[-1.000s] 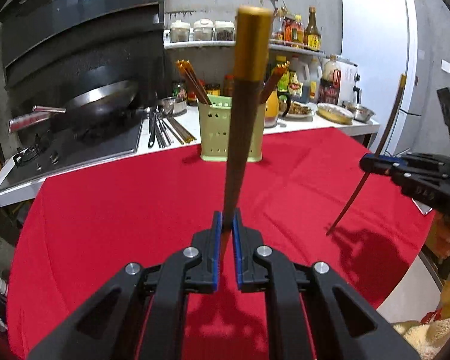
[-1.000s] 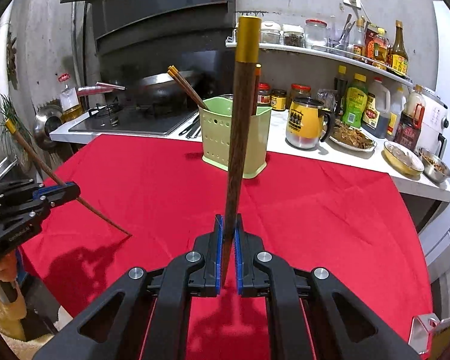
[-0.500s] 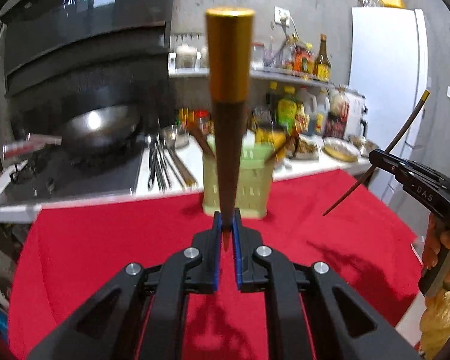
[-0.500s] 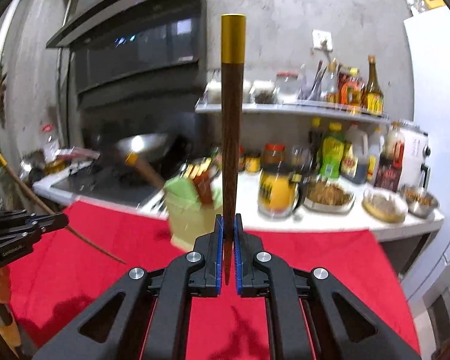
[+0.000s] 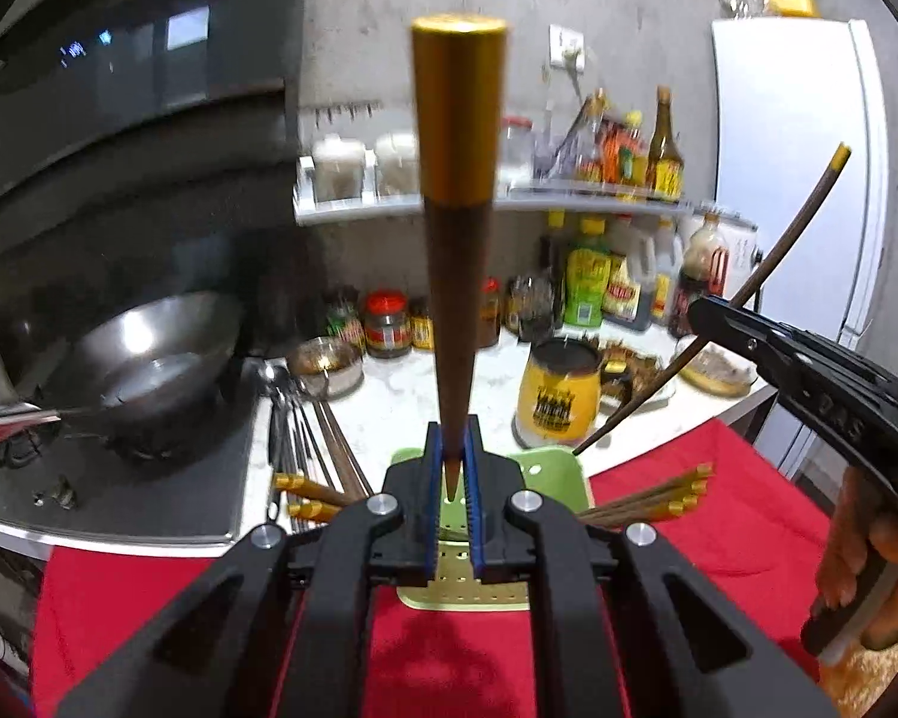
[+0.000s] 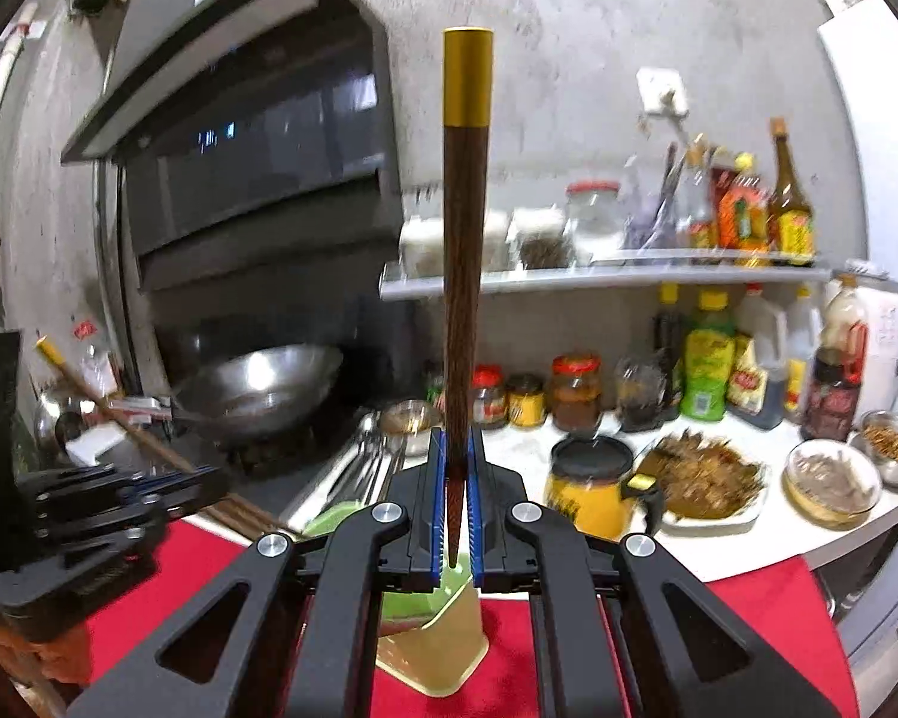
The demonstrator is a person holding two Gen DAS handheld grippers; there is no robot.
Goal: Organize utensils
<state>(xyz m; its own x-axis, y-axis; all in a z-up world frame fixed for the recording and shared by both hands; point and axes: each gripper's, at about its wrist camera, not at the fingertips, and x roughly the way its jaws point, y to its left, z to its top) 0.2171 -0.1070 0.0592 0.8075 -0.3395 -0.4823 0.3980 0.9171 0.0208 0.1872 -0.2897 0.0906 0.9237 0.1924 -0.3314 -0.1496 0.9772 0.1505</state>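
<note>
My left gripper (image 5: 452,466) is shut on a brown chopstick (image 5: 456,275) with a gold end, held upright directly over the green utensil holder (image 5: 545,472) on the red tablecloth. Several gold-tipped chopsticks (image 5: 658,493) lean out of the holder. My right gripper (image 6: 456,478) is shut on a second brown gold-ended chopstick (image 6: 464,275), also upright above the green holder (image 6: 437,646). Each gripper shows in the other's view: the right one (image 5: 712,314) and the left one (image 6: 203,478), each with its chopstick slanting.
A white counter (image 5: 401,407) behind the table carries a yellow mug (image 5: 560,392), sauce bottles, jars and food dishes. A wok (image 5: 155,353) sits on the hob at left, with loose spoons and chopsticks (image 5: 311,431) beside it. A fridge (image 5: 802,179) stands at right.
Both grippers have moved forward and up over the green holder, which now lies right under the fingers. Both chopsticks stay gripped.
</note>
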